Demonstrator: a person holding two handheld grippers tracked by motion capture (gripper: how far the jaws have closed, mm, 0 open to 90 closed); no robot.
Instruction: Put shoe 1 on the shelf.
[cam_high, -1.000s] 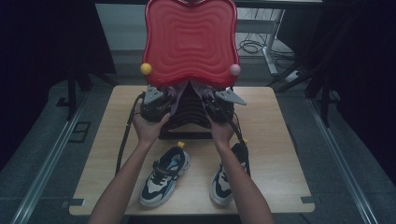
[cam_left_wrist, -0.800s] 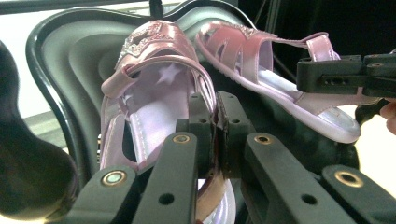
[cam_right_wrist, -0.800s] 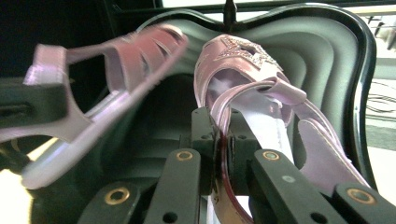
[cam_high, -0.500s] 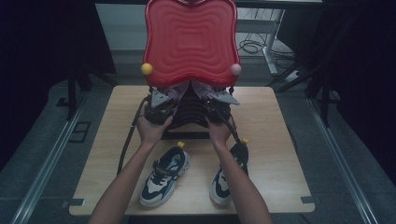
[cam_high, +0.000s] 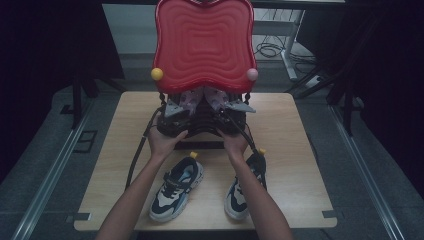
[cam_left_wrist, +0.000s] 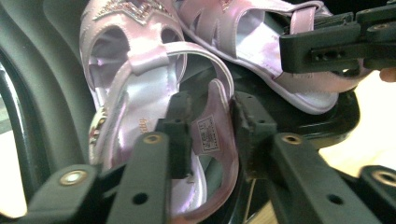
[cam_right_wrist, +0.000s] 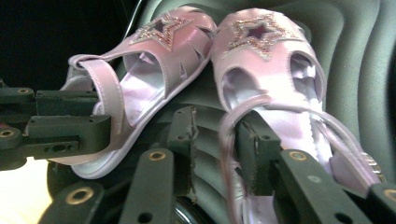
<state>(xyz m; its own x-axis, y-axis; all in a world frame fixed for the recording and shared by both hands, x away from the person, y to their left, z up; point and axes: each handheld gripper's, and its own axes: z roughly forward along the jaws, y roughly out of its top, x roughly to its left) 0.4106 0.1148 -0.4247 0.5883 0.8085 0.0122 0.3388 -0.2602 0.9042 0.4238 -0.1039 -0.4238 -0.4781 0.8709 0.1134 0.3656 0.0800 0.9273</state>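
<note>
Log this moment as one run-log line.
left hand-held gripper: just opened around left sandal heel | right hand-held gripper: just opened at right sandal | both sandals in black case

High view is dimly lit, surroundings nearly black at 9 and 3 o'clock. Gripper views: glare noted at 4 and 7 o'clock resp.; near jaws blurred.

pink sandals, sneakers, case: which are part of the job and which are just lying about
In the job:
- left pink sandal, heel between left tool
- right pink sandal at right tool
- open case

Lying about:
- two sneakers on the table
</note>
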